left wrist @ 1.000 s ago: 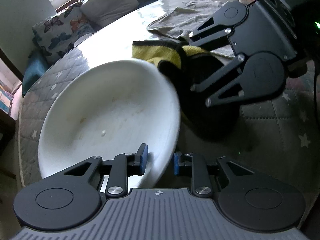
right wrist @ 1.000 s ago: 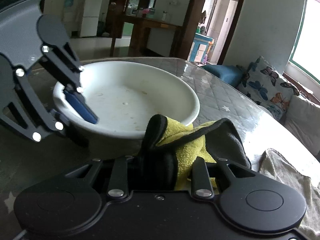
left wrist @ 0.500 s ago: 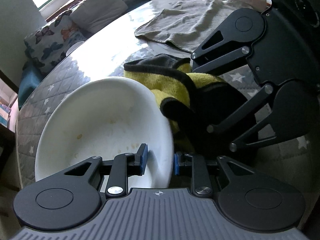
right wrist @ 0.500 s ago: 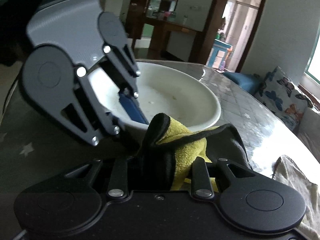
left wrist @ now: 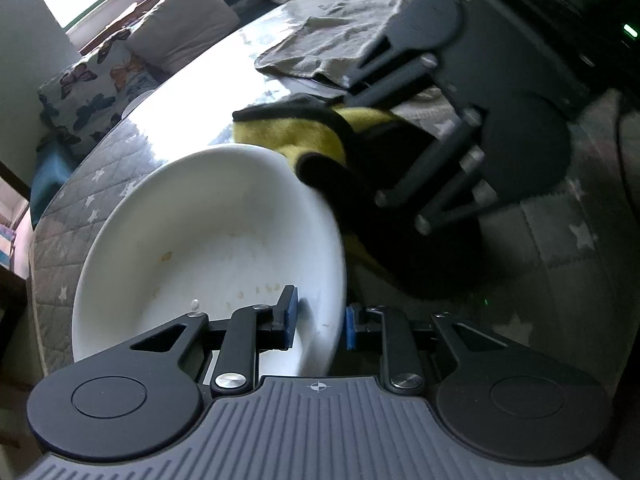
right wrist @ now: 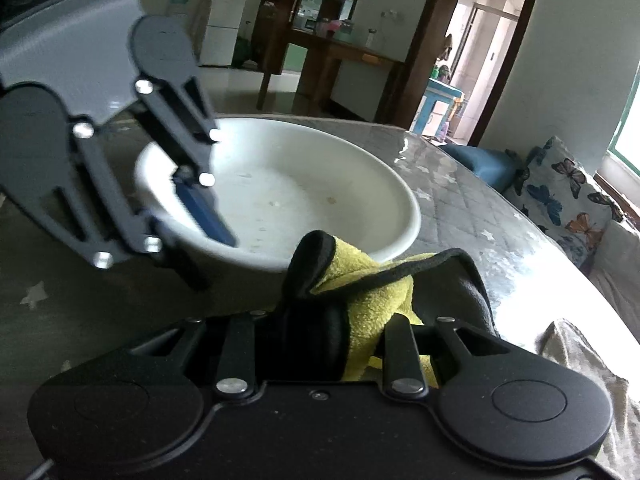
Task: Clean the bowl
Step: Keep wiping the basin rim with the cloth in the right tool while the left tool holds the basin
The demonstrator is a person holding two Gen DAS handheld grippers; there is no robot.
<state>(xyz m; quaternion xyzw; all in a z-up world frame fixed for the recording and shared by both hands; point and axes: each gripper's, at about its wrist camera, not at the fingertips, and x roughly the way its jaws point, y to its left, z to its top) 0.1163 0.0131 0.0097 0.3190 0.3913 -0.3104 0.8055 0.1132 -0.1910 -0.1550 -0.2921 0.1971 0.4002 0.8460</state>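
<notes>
From the left wrist camera, the left gripper [left wrist: 319,322] clamps the near rim of the white bowl [left wrist: 208,248]: one blue pad sits inside the wall, the other outside, with the rim pinched between them. The bowl is tilted and rests on the round quilted table [left wrist: 100,196]. Small yellowish specks and one pale crumb dot the bowl's inner surface near the pad. Just beyond the bowl's far right rim, the right gripper [left wrist: 360,152] reaches in, motion-blurred, carrying a yellow and black cloth [left wrist: 304,136] that touches or nearly touches that rim; which of the two I cannot tell. Farther from the bowl on the table lies a grey towel [left wrist: 332,48]. Past the table's far edge, butterfly-print cushions [left wrist: 84,96] and a pale pillow [left wrist: 180,28] sit under a window.

From the right wrist camera, the right gripper [right wrist: 332,328] has its jaws closed on the yellow and black cloth [right wrist: 372,300], which bunches up between the fingers and rises in front of the lens. The white bowl [right wrist: 304,200] stands directly beyond the cloth, its near rim just behind the folded edge. The left gripper [right wrist: 200,216] holds the bowl's left rim, a blue pad showing inside the wall. Right of the bowl, the grey towel [right wrist: 576,356] lies on the table [right wrist: 460,208], and the butterfly-print cushions [right wrist: 568,192] sit beyond it. Behind the bowl, a doorway [right wrist: 480,48] and a white refrigerator [right wrist: 224,20] are visible.
</notes>
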